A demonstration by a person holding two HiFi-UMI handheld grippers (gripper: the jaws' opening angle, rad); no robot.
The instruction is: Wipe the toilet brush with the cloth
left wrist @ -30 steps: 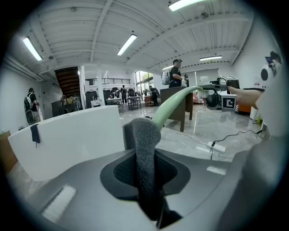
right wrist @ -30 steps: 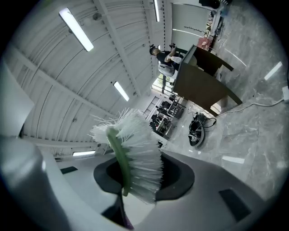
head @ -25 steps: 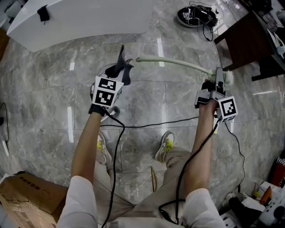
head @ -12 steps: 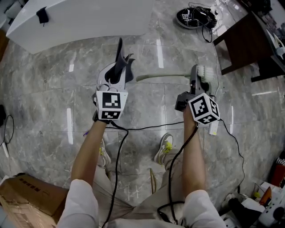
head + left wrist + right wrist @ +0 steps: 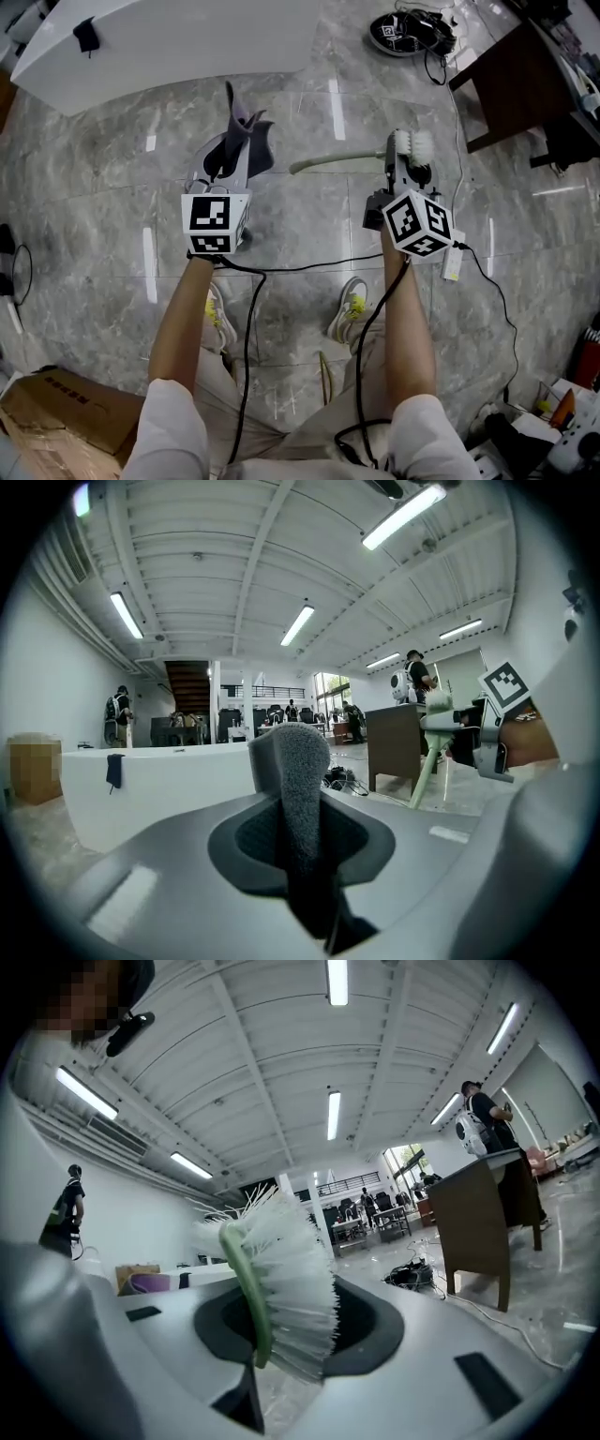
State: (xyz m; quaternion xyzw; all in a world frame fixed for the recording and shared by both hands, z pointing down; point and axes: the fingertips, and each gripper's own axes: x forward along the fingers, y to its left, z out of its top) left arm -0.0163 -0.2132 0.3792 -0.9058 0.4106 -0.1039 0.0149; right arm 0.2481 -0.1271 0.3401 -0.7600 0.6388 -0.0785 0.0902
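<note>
A dark grey cloth [image 5: 240, 131] stands up out of my left gripper [image 5: 232, 157], which is shut on its lower part. In the left gripper view the cloth [image 5: 292, 780] rises as a fuzzy fold from between the closed jaws of the left gripper [image 5: 300, 860]. My right gripper [image 5: 403, 159] is shut on the toilet brush [image 5: 412, 146] just behind its white bristle head. The pale green handle [image 5: 333, 160] runs left, and its end is close to the cloth. In the right gripper view the brush head [image 5: 286, 1279] fills the space above the right gripper [image 5: 255, 1358].
A long white counter [image 5: 169, 37] lies beyond the cloth and a dark desk [image 5: 525, 75] stands at the upper right. A black round device with cables [image 5: 405, 33], a floor cable [image 5: 309, 265], a cardboard box [image 5: 56, 412] and the person's shoes [image 5: 349, 305] are around.
My right gripper has moved left and rolled, bringing the brush with it, so the handle end now lies near the cloth. The left gripper has lifted the cloth slightly.
</note>
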